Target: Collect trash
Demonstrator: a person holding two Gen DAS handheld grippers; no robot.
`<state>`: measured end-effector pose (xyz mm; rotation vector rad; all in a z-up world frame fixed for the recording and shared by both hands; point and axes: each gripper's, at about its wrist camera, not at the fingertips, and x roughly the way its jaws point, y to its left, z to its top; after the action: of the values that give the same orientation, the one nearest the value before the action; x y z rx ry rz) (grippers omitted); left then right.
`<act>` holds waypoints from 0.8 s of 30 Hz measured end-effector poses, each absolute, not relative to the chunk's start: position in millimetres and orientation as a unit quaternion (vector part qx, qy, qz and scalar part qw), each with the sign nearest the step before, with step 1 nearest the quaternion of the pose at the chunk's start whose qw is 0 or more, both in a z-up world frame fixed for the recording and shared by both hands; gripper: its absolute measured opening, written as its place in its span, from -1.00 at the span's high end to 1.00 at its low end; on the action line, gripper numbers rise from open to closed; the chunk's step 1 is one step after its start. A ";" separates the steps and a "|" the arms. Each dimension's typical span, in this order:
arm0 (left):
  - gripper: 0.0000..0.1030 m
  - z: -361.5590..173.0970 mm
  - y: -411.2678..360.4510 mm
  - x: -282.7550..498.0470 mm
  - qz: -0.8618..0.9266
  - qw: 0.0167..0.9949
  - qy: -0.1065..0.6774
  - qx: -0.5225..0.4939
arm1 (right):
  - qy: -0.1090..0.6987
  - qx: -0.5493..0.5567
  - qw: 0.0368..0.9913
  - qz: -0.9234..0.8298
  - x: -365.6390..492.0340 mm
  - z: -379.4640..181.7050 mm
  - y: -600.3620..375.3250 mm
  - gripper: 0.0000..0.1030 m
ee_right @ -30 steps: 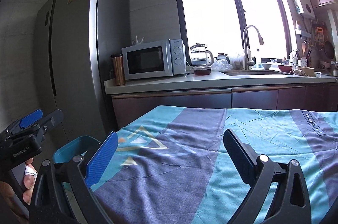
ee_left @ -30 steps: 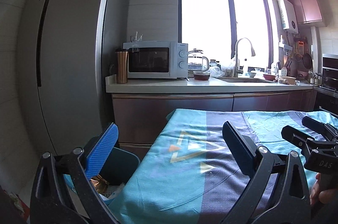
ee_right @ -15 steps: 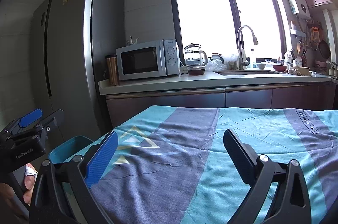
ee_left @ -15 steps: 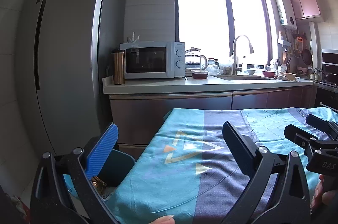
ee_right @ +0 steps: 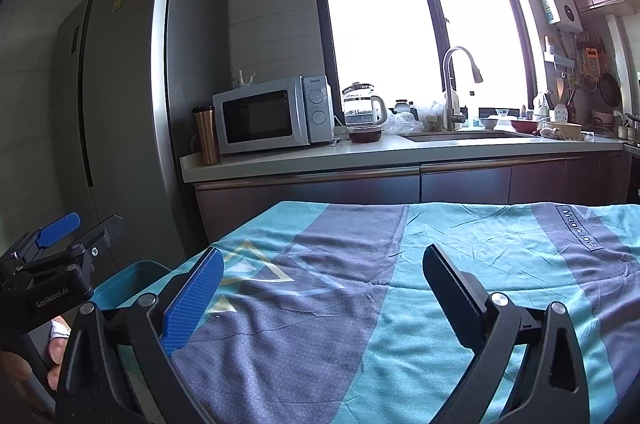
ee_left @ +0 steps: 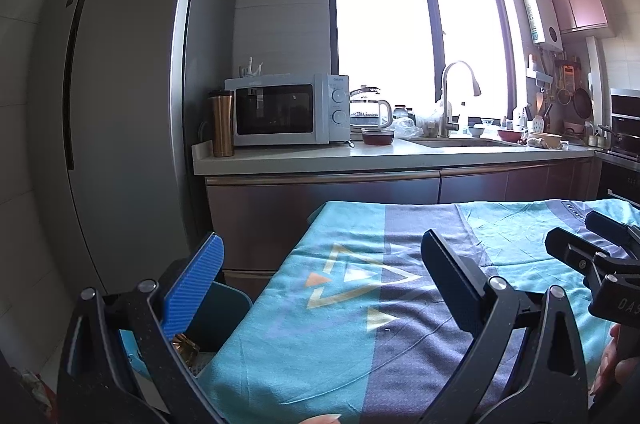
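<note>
Home kitchen — microwave (ee_left: 290, 114), sink faucet (ee_left: 454, 95).

The table (ee_right: 440, 304) is covered by a teal and grey-purple tablecloth (ee_right: 320, 336) with a triangle print; its surface appears bare otherwise.

Blown-out window (ee_left: 416, 35) backlight, dim foreground, sharp focus, fisheye-curved edges
</note>
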<state>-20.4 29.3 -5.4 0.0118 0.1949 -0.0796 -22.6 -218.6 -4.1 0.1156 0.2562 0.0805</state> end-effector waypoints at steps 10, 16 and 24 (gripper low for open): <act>-0.89 -6.9 29.2 -17.6 -0.038 0.995 0.097 0.006 | 0.126 0.060 0.989 0.039 -23.0 -3.2 -222.0 -0.88; -0.89 -6.7 28.9 -16.1 -0.035 0.995 0.097 0.003 | 0.125 0.061 0.990 0.038 -23.8 -3.3 -222.0 -0.87; -0.89 -7.2 28.4 -15.6 -0.036 0.995 0.098 0.004 | 0.126 0.062 0.989 0.037 -23.0 -3.5 -222.6 -0.87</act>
<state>-15.7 28.4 -7.2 0.0078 0.1967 -0.0721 -23.0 -222.6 -3.5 0.1237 0.2528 0.0743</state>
